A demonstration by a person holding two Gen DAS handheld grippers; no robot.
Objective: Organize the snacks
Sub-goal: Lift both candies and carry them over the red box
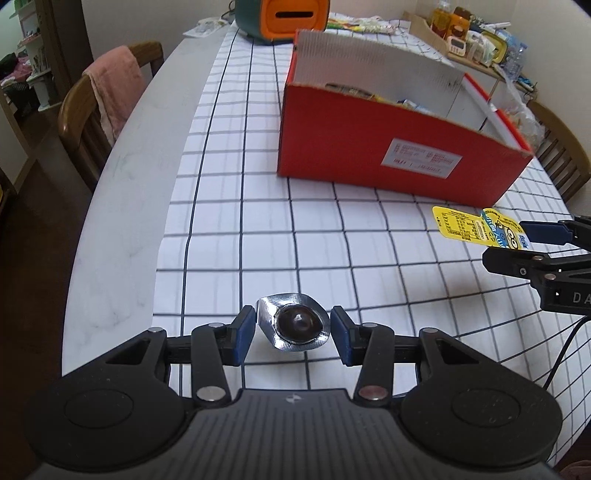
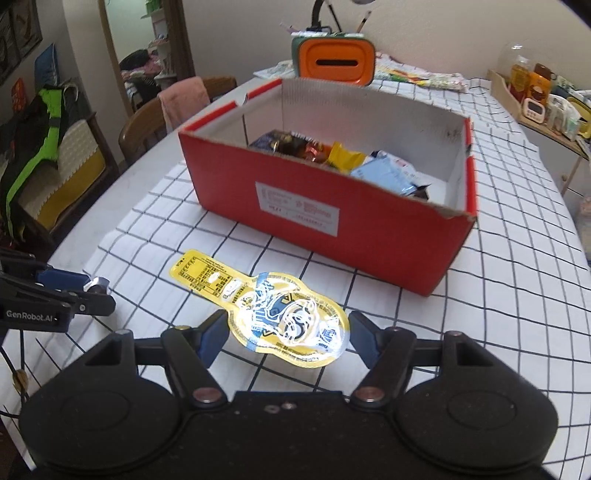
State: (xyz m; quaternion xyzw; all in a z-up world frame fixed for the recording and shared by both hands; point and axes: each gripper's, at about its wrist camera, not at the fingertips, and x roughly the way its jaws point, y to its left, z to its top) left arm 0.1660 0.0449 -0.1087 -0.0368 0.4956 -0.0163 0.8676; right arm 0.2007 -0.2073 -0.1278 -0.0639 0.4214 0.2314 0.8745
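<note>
My left gripper [image 1: 293, 332] is shut on a small silver foil cup [image 1: 295, 325] with a dark sweet inside, held just above the checked cloth. The cup's foil also glints at the left gripper [image 2: 98, 291] in the right wrist view. My right gripper [image 2: 288, 338] is shut on a flat yellow cartoon pouch [image 2: 291, 317], its long tab pointing away toward the box. From the left wrist view the pouch [image 1: 476, 225] sticks out of the right gripper [image 1: 504, 242] at the right edge. The red cardboard box [image 2: 295, 192] stands open beyond both grippers, with several snack packets [image 2: 332, 151] inside.
An orange and green container [image 2: 334, 61] stands behind the box. A wooden chair with a pink towel [image 1: 114, 88] is at the table's left side. A wooden tray of bottles and jars [image 1: 461, 29] sits at the back right. The bare table edge [image 1: 122, 221] curves along the left.
</note>
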